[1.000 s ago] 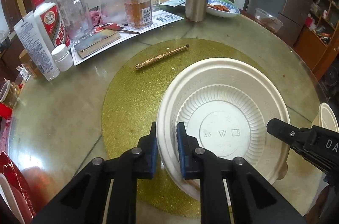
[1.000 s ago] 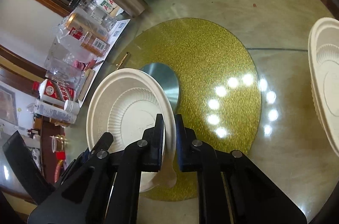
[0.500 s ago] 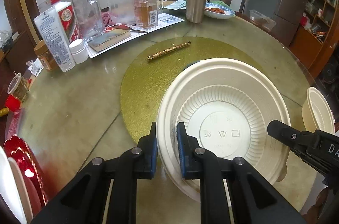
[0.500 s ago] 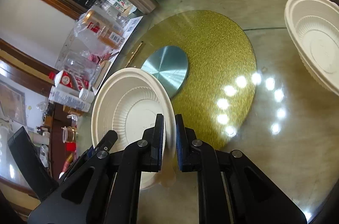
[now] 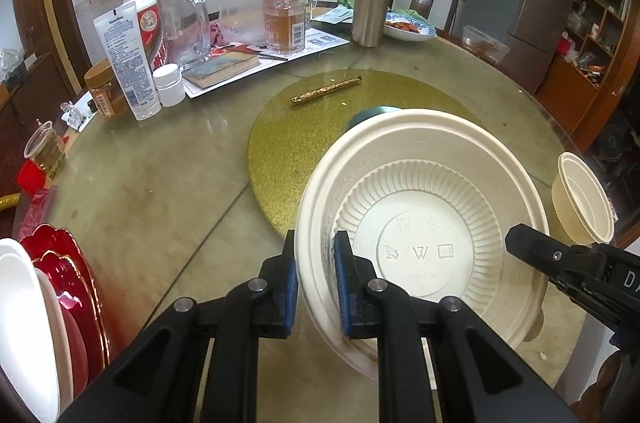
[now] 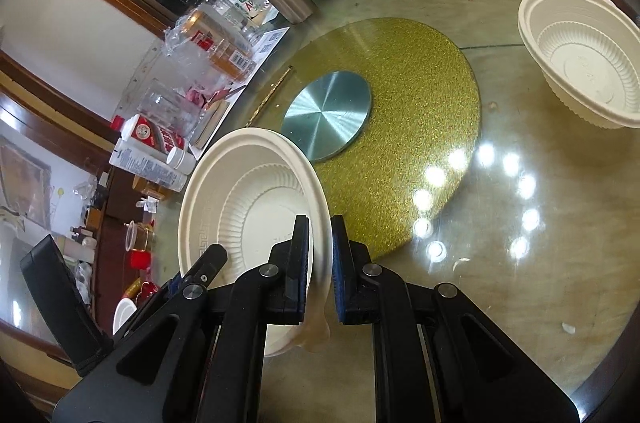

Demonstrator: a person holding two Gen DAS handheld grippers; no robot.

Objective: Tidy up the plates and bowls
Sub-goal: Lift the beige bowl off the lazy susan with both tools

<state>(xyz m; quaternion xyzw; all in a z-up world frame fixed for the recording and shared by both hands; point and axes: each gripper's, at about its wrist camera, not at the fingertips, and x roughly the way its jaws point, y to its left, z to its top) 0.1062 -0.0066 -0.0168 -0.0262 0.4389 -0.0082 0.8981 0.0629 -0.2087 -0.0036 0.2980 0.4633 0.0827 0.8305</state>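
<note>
A cream disposable bowl point(image 5: 424, 219) is held above the table by both grippers. My left gripper point(image 5: 316, 283) is shut on its left rim. My right gripper point(image 6: 320, 263) is shut on its right rim; the bowl shows in the right wrist view point(image 6: 248, 199) too. The right gripper's body point(image 5: 572, 263) shows at the right of the left wrist view. A second cream bowl point(image 6: 580, 51) sits on the table at the right, also seen on edge in the left wrist view point(image 5: 582, 199). Red and white plates point(image 5: 48, 299) stand at the lower left.
The round glass table point(image 5: 160, 191) has a gold disc point(image 6: 420, 127) with a steel hub point(image 6: 326, 115). Bottles, a glass mug point(image 5: 186, 23), a steel flask point(image 5: 372, 1), a book and a food dish point(image 5: 408, 27) crowd the far side. A gold stick point(image 5: 326, 89) lies on the disc.
Both grippers have lifted the bowl and drawn it back toward the table's near edge. The second bowl has come fully into the right wrist view. The plates at lower left have come into view.
</note>
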